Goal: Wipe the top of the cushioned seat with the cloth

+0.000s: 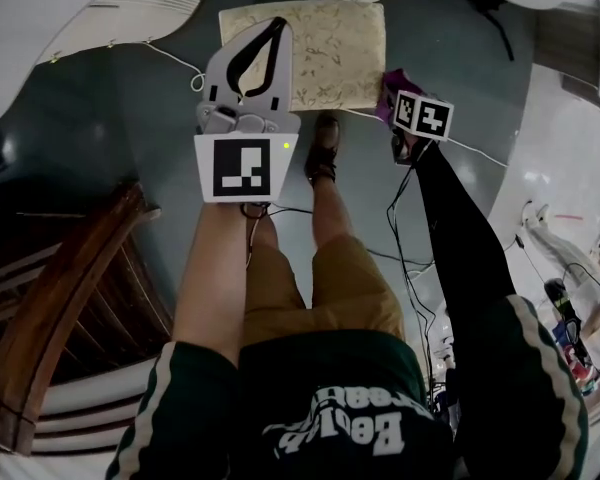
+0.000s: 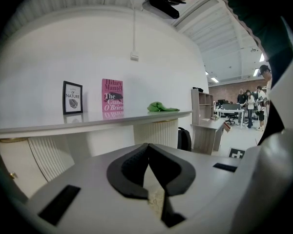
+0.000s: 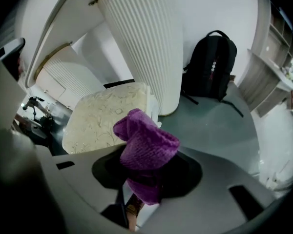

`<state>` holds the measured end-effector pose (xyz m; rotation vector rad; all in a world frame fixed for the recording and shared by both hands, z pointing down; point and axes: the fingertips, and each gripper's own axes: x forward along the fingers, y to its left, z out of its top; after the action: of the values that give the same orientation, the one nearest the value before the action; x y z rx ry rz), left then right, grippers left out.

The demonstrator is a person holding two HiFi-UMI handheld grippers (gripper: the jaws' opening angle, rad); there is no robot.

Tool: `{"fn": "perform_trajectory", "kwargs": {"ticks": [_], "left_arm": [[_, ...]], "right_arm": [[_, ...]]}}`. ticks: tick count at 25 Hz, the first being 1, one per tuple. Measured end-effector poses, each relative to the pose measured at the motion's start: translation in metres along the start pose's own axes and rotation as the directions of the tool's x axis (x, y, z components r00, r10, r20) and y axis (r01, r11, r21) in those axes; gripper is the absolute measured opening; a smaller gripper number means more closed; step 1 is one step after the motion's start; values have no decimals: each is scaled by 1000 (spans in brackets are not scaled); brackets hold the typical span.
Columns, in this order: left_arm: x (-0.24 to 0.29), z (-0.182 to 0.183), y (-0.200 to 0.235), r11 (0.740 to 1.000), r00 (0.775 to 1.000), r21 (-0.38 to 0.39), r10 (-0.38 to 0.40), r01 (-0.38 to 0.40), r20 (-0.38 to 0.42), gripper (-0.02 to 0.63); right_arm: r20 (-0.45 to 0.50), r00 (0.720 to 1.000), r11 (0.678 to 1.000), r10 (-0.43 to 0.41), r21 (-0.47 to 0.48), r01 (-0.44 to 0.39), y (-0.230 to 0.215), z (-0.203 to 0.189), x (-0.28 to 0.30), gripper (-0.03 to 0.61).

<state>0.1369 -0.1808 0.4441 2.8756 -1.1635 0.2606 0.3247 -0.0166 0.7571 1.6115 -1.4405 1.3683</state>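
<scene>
My dark green jersey [image 1: 330, 418] with white lettering and my tan shorts [image 1: 320, 288] fill the near edge of the head view, and both my arms reach out over the grey floor [image 1: 160, 118]. The left gripper [image 1: 276, 26] is pressed together at its tips with nothing caught in it. In the left gripper view only a sliver of cream pattern shows through the gap lower down between the black pads. The right gripper [image 3: 147, 169] pinches the purple cloth [image 3: 146, 147], which bunches up in a thick fold past the jaws and also hangs out below them. The cushioned seat [image 1: 330, 53], cream with a faint leafy pattern, lies on the floor at the far side, beyond my sandalled foot [image 1: 323, 148], close against a white fluted pedestal [image 3: 146, 38]. The cloth is held just off the seat's near right corner. I cannot tell whether it touches the seat. A black backpack [image 3: 210, 65] leans to the right of the pedestal. A wooden chair [image 1: 60, 308] stands at my near left. Cables [image 1: 405, 258] trail across the floor by my legs. The left gripper view also shows a long white shelf [image 2: 88, 121] carrying a small framed picture [image 2: 72, 97], a pink book [image 2: 112, 95] and a crumpled green thing [image 2: 161, 107].
</scene>
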Motion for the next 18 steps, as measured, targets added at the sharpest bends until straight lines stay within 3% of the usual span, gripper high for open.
{"fn": "perform_trajectory", "kwargs": {"ticks": [4, 9, 14, 18], "left_arm": [[-14, 35, 14, 1000, 999, 22, 22, -23, 32, 15], [-37, 98, 34, 996, 996, 80, 32, -38, 83, 15], [-64, 164, 55, 992, 988, 105, 50, -66, 149, 15], [-95, 198, 69, 990, 987, 107, 78, -94, 141, 15]], "right_arm": [[117, 993, 995, 25, -96, -13, 24, 38, -33, 161], [307, 945, 985, 113, -162, -65, 74, 100, -100, 161], [484, 850, 959, 208, -272, -80, 136, 168, -190, 161], [592, 765, 950, 254, -300, -83, 176, 194, -259, 161]]}}
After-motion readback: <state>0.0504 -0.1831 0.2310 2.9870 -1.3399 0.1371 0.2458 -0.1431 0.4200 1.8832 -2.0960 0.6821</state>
